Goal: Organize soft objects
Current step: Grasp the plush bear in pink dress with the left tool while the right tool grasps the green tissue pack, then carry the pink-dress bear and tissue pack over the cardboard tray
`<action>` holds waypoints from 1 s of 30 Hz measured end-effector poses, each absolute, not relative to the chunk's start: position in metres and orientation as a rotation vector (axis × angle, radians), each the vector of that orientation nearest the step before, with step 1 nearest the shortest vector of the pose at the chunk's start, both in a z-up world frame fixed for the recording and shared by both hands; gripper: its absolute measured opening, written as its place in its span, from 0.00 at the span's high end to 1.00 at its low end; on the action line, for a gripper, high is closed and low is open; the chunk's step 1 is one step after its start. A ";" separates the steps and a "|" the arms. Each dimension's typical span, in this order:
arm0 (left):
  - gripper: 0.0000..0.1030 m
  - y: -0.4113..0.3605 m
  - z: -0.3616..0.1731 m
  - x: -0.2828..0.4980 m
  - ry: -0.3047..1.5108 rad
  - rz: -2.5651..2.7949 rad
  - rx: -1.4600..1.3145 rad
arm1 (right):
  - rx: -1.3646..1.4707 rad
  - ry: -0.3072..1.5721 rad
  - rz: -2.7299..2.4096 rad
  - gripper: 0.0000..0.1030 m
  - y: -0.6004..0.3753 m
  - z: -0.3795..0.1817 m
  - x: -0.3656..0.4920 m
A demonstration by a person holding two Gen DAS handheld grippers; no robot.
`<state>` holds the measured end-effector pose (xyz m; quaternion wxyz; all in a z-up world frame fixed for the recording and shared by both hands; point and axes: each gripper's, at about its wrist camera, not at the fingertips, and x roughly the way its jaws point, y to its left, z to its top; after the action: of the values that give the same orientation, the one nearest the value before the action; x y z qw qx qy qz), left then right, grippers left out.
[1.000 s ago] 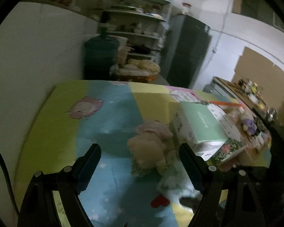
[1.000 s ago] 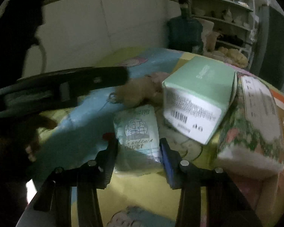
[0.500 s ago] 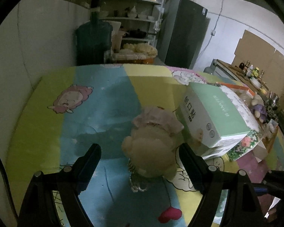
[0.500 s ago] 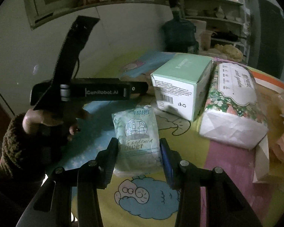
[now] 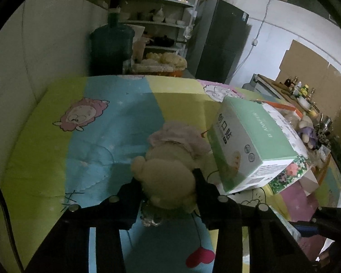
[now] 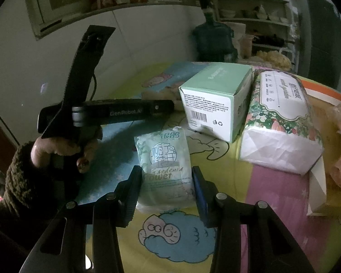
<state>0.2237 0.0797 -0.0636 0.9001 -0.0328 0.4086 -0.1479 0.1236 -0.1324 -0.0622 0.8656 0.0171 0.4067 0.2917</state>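
Observation:
A cream plush toy (image 5: 170,170) in a pink dress lies on the cartoon-print quilt (image 5: 91,159), head towards me. My left gripper (image 5: 168,186) has a finger on each side of the head; its jaws are closing and the pads press into the plush. In the right wrist view a pale green soft tissue pack (image 6: 166,159) rests on the quilt (image 6: 272,193) with my right gripper (image 6: 166,186) shut on its near end. Only a sliver of the plush toy (image 6: 156,94) shows there, behind the left gripper's black body.
A mint-green carton (image 5: 252,145) leans on a floral tissue pack (image 6: 282,118) right of the plush. More soft toys (image 5: 307,129) sit at the far right. A person's hand (image 6: 63,145) holds the left tool. A water jug (image 5: 111,45), shelves and a dark fridge (image 5: 220,45) stand behind.
The left gripper came down over the plush toy with its jaws wide, then closed them onto its head. The right gripper keeps its hold on the tissue pack after a small shift.

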 end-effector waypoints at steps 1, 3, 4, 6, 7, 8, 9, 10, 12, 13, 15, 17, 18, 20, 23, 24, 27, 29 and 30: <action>0.59 0.080 -0.062 0.222 0.836 -0.300 -0.063 | 0.036 0.851 0.612 0.56 -0.133 -0.062 0.124; 0.60 0.080 -0.060 0.219 0.825 -0.290 -0.056 | 0.037 0.850 0.614 0.56 -0.133 -0.063 0.123; 0.60 0.079 -0.059 0.218 0.820 -0.287 -0.053 | 0.037 0.849 0.615 0.56 -0.133 -0.063 0.124; 0.60 0.079 -0.056 0.215 0.807 -0.276 -0.046 | 0.036 0.847 0.618 0.56 -0.132 -0.062 0.123; 0.60 0.079 -0.055 0.214 0.800 -0.270 -0.043 | 0.036 0.847 0.619 0.56 -0.132 -0.062 0.123; 0.60 0.081 -0.054 0.212 0.794 -0.266 -0.043 | 0.035 0.846 0.621 0.56 -0.132 -0.061 0.123; 0.60 0.081 -0.052 0.210 0.788 -0.262 -0.042 | 0.035 0.844 0.622 0.56 -0.132 -0.061 0.123; 0.60 0.081 -0.050 0.208 0.780 -0.258 -0.042 | 0.035 0.842 0.623 0.56 -0.132 -0.061 0.123; 0.60 0.081 -0.045 0.204 0.766 -0.248 -0.041 | 0.033 0.837 0.626 0.56 -0.131 -0.059 0.122; 0.60 0.081 -0.043 0.201 0.758 -0.241 -0.041 | 0.032 0.834 0.628 0.56 -0.130 -0.058 0.122; 0.60 0.082 -0.039 0.198 0.749 -0.234 -0.045 | 0.030 0.827 0.630 0.56 -0.129 -0.056 0.121; 0.60 0.082 -0.035 0.194 0.739 -0.227 -0.052 | 0.028 0.820 0.634 0.56 -0.128 -0.054 0.119; 0.60 0.081 -0.033 0.192 0.734 -0.222 -0.052 | 0.026 0.817 0.634 0.56 -0.128 -0.053 0.118; 0.60 0.080 -0.028 0.189 0.724 -0.211 -0.050 | 0.023 0.809 0.635 0.56 -0.129 -0.050 0.116; 0.60 0.078 -0.021 0.185 0.708 -0.201 -0.049 | 0.023 0.797 0.634 0.56 -0.131 -0.046 0.113; 0.60 0.078 -0.019 0.183 0.703 -0.198 -0.051 | 0.024 0.791 0.633 0.56 -0.133 -0.045 0.111; 0.60 0.072 -0.013 0.178 0.686 -0.183 -0.050 | 0.026 0.778 0.629 0.56 -0.140 -0.043 0.107; 0.60 0.067 -0.010 0.175 0.675 -0.173 -0.045 | 0.030 0.770 0.624 0.56 -0.144 -0.040 0.105; 0.60 0.064 -0.008 0.174 0.670 -0.170 -0.044 | 0.031 0.767 0.622 0.56 -0.145 -0.039 0.104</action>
<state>0.1742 0.0645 -0.0080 0.9406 -0.0215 0.3285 -0.0835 0.1044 -0.1454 -0.0390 0.8804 0.0149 0.3682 0.2984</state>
